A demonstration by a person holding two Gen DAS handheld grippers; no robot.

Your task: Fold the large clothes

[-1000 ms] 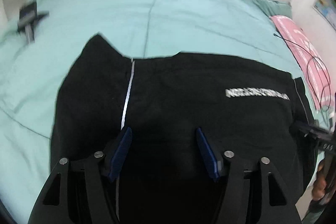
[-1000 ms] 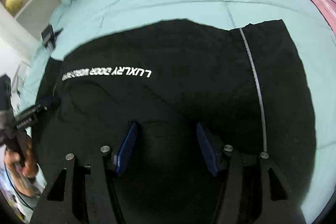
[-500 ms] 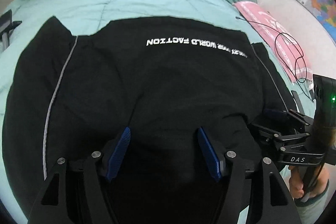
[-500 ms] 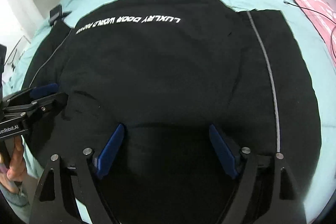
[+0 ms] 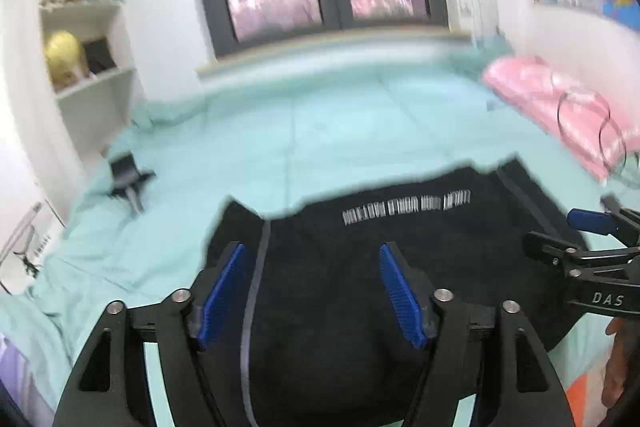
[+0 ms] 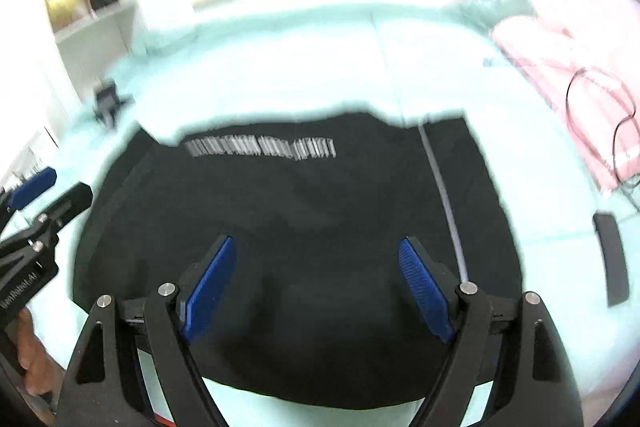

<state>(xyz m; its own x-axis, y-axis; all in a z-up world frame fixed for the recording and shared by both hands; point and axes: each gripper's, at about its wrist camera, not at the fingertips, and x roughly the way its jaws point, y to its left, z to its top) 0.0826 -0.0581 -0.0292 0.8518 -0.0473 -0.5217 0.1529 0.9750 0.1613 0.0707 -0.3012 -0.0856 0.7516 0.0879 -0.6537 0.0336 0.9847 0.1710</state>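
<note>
While the black garment lies flat on the bed, the left hand-held gripper and right hand-held gripper hover wide, holding nothing. A shallow pinch (the fabric looks limp) could slip and skew the fold.

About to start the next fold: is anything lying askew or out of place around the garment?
Mostly fine: the black garment with white lettering lies flat on the mint bedspread. A flat black device and looped black cable lie just right of it, possibly in the way.
</note>
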